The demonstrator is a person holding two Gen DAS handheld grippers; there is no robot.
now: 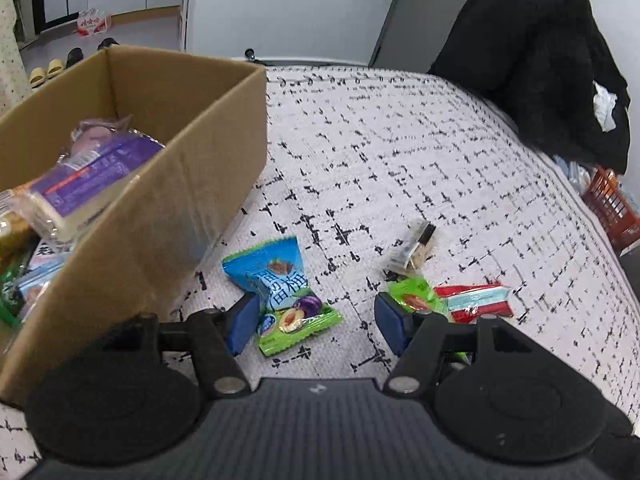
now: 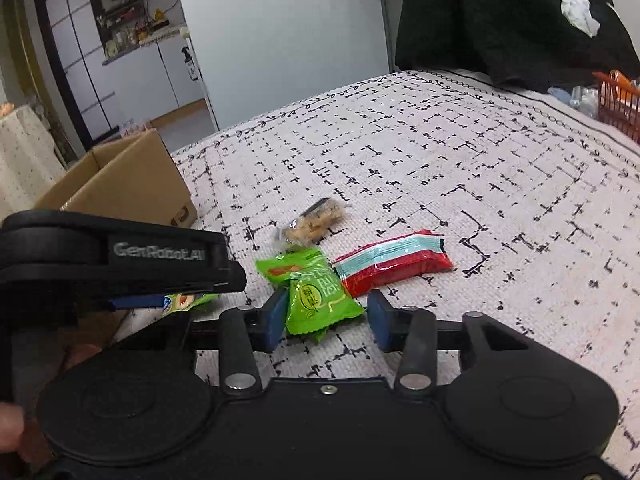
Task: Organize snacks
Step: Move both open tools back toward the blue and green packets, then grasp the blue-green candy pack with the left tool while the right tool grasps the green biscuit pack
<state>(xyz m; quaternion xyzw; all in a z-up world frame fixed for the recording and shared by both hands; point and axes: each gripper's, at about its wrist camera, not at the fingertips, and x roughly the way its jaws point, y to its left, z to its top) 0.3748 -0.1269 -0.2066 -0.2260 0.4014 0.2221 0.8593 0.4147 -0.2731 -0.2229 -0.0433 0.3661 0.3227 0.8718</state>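
Left wrist view shows your left hand-held gripper (image 1: 316, 322) spread wide and low over the patterned cloth (image 1: 400, 152), gripping nothing, with the blue-and-green plum snack (image 1: 285, 300) lying between its blue pads. A cardboard box (image 1: 160, 216) just to its left holds several packets. Your right hand-held gripper (image 2: 326, 316) is also wide apart, bracketing a green packet (image 2: 320, 300) without pinching it. Beside that lie a second green packet (image 2: 294, 266), a red packet (image 2: 394, 262) and a clear-wrapped bar (image 2: 316, 220). A black garment (image 2: 500, 16) and an orange basket (image 2: 620, 104) sit at the far edge.
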